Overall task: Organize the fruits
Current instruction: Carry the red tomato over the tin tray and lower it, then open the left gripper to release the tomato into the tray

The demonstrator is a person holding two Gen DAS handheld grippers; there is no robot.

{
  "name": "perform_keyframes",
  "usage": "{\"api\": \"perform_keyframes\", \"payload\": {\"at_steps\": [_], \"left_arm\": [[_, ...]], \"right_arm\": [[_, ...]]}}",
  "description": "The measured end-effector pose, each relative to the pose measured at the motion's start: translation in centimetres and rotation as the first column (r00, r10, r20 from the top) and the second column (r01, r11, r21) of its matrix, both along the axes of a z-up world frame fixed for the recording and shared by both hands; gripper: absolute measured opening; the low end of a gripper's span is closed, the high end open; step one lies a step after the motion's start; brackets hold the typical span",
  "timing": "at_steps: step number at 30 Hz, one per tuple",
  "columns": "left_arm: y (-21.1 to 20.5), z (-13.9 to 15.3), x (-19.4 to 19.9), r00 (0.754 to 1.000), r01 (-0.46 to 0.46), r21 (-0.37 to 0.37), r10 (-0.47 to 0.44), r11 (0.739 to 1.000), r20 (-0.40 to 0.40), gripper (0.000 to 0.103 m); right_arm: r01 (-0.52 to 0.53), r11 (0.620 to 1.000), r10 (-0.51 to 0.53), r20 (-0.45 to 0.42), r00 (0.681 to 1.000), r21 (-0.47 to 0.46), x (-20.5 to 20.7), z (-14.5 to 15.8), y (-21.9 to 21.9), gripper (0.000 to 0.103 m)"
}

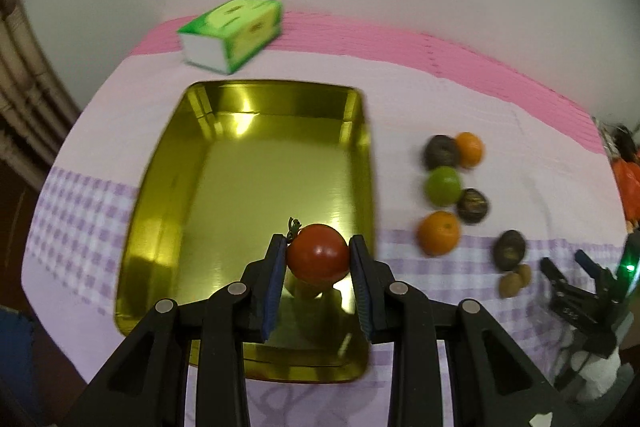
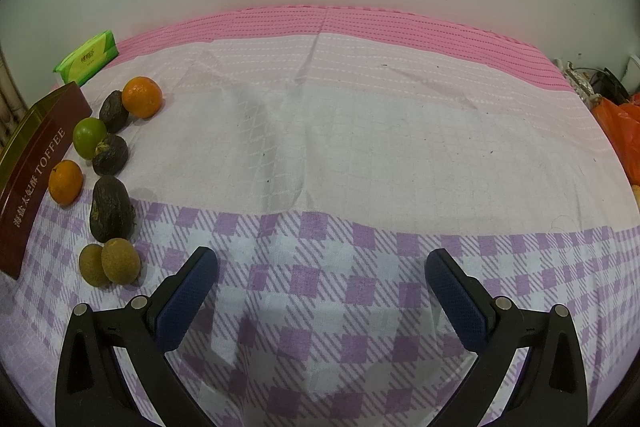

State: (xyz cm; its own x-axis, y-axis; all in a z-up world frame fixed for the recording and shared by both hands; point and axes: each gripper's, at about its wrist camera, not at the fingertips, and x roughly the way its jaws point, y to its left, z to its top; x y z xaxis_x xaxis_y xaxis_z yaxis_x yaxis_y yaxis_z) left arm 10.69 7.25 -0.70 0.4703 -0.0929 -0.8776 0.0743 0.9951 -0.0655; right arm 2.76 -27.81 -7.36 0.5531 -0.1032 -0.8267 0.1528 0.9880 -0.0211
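Left tongs (image 1: 318, 247) clamp a glossy red tomato (image 1: 318, 253), stem on; right tongs (image 2: 320, 267) gape empty.

One red tomato (image 1: 319, 251). Two oranges (image 2: 142, 96) — a second orange (image 2: 65, 182) lower down. One green lime (image 2: 89, 137). Three dark wrinkled fruits (image 2: 113, 111), (image 2: 111, 155), (image 2: 110, 209). Two small brown round fruits (image 2: 93, 265), (image 2: 120, 260) — side by side. One gold tin tray (image 1: 168, 163). One green tissue pack (image 1: 234, 33). One checked cloth (image 2: 360, 147).
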Motion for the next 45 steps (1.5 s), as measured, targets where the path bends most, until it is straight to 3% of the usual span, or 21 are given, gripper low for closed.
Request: {"api": "perform_keyframes", "payload": {"at_steps": [18,28,45], "left_arm": [[6.6,-3.7,0.9,0.988,-0.132,0.043,0.135,0.99,-0.069,0.028],[7.0,-5.3,1.0,0.983,-0.145,0.066,0.151,0.987,-0.104,0.028],[7.1,-5.3,0.8,0.984,-0.145,0.073,0.152,0.987,-0.097,0.029]], "right_arm": [[0.0,1.0,0.0,0.001,1.0,0.0,0.0,0.0,0.0,0.103],[0.001,1.0,-0.001,0.001,1.0,0.0,0.0,0.0,0.0,0.103],[0.002,1.0,-0.002,0.002,1.0,0.001,-0.1,-0.1,0.0,0.103]]}}
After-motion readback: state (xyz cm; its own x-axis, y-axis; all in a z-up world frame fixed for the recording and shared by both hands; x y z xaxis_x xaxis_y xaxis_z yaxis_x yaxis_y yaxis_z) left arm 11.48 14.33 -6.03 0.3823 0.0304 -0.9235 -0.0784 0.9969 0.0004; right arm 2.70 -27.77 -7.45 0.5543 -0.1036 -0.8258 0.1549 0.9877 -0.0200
